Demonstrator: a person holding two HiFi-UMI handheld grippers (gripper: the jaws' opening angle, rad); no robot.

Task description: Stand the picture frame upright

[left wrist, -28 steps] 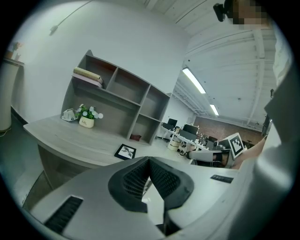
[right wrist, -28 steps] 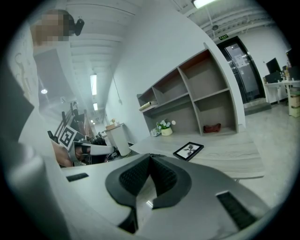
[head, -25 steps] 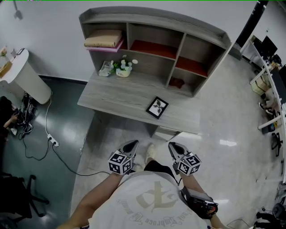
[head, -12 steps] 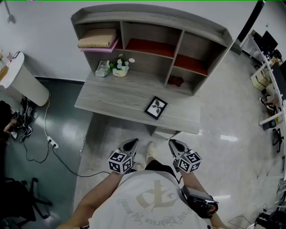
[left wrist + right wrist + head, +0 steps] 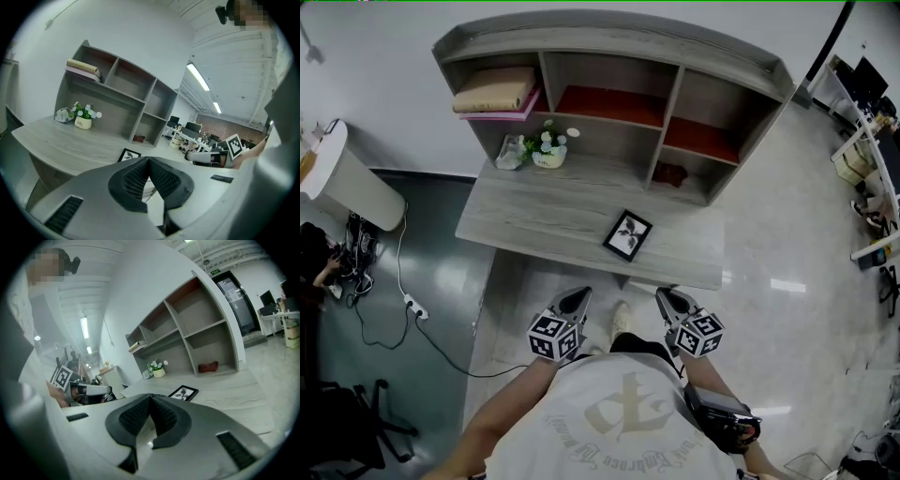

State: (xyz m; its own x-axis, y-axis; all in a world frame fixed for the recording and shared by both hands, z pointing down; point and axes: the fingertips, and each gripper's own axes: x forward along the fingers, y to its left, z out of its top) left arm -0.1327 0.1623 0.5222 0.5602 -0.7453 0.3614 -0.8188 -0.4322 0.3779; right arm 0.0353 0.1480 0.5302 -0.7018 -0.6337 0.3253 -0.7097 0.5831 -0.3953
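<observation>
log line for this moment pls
phase: pre-grasp | picture frame: lying flat on desk, untouched | left tool: shut, empty, short of desk | right tool: shut, empty, short of desk

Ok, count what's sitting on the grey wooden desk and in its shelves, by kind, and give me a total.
Black picture frame: 1
White pot of flowers: 1
Pale crumpled packet: 1
Tan folded cloth: 1
Pink flat board: 1
Dark red bundle: 1
Red shelf mats: 2
Total: 8
</observation>
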